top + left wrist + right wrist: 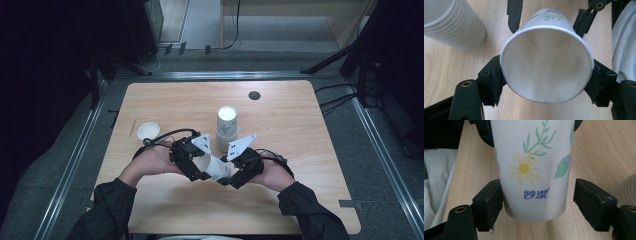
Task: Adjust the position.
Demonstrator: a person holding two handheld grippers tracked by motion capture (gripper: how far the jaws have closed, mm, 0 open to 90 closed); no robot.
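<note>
A white paper cup [215, 167] printed with flowers lies on its side, held just above the wooden table [280, 120] between my two hands. My left gripper [200, 170] is shut on it near the rim; in the left gripper view both pads [495, 80] press the cup [546, 62] and its mouth faces the camera. My right gripper [227, 177] stands open around the cup's base. In the right gripper view the cup [534, 170] sits between the jaws of my right gripper [539, 202], with a clear gap at the right pad [589, 200].
A stack of upturned paper cups [226, 125] stands just behind the grippers, also visible as the stack [451, 25]. A single upright cup [148, 131] sits at the left. A small black disc [254, 95] lies near the table's far edge.
</note>
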